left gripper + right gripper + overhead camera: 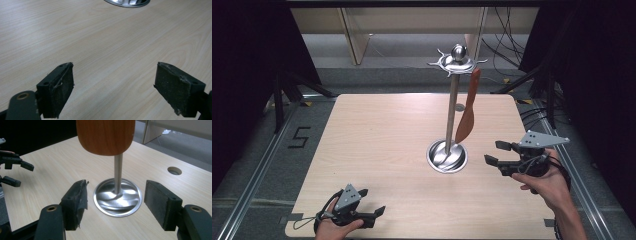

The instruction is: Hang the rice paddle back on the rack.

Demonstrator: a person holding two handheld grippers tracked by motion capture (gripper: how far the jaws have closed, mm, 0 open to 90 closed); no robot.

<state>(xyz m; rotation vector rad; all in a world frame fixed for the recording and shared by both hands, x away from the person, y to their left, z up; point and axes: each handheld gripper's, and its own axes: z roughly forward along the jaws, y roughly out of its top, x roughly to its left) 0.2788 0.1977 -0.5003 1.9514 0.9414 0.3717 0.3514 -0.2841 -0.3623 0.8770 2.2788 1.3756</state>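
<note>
A metal stand rises mid-table, with a round base (pixel 447 156), a thin pole (pixel 452 110) and a hooked crown with a ball on top (pixel 457 60). A wooden spatula (pixel 468 107) hangs from one hook, blade down, just right of the pole. My right gripper (pixel 493 152) is held open to the right of the base, with nothing between its jaws. In the right gripper view the spatula blade (pixel 105 137) hangs above the base (pixel 117 200), beyond the open right gripper (pixel 116 183). My left gripper (pixel 373 201) rests open near the front left edge, nothing held.
The light wooden table (pixel 382 140) has a small round hole (pixel 459 106) behind the stand. Dark stands and cables flank the table on the floor. The left gripper view has bare wood between its pads (pixel 60 85) and the base rim (pixel 127 2) at the top.
</note>
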